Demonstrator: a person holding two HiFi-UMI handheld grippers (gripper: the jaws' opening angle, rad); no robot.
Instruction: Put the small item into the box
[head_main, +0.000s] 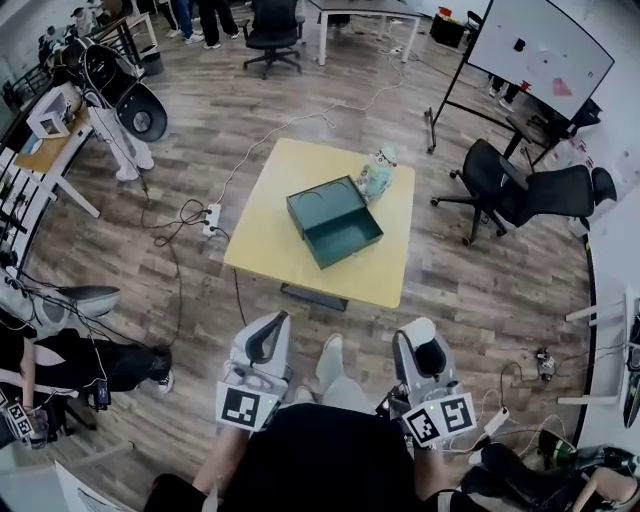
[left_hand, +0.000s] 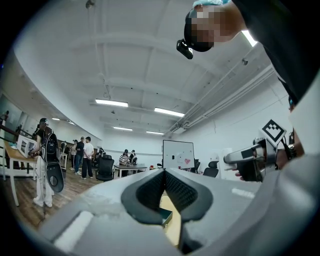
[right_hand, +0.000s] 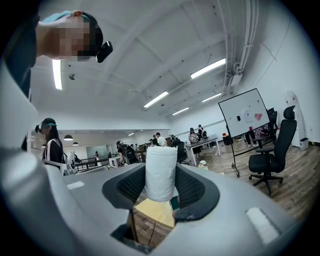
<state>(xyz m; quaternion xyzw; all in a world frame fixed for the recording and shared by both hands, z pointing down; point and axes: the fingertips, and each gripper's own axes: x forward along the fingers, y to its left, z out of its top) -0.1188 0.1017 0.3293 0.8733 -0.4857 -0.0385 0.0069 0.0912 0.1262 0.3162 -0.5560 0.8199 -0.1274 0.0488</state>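
A dark green box (head_main: 335, 220) lies open on the yellow table (head_main: 385, 275), with a small pale figure (head_main: 376, 175) beside its far corner. Both grippers are held low near the person's body, well short of the table. My left gripper (head_main: 264, 338) (left_hand: 164, 172) has its jaws closed together with nothing between them; past them a corner of the green box (left_hand: 166, 216) shows. My right gripper (head_main: 421, 348) (right_hand: 160, 170) is shut on a white cylinder-shaped item (right_hand: 160, 175) with a rounded cap, which stands upright between the pads and shows as a white top (head_main: 418, 329).
Cables and a power strip (head_main: 211, 218) lie on the wood floor left of the table. Black office chairs (head_main: 520, 190) and a whiteboard (head_main: 540, 50) stand to the right. A person sits on the floor at lower left (head_main: 90, 365). More desks and people are at the back.
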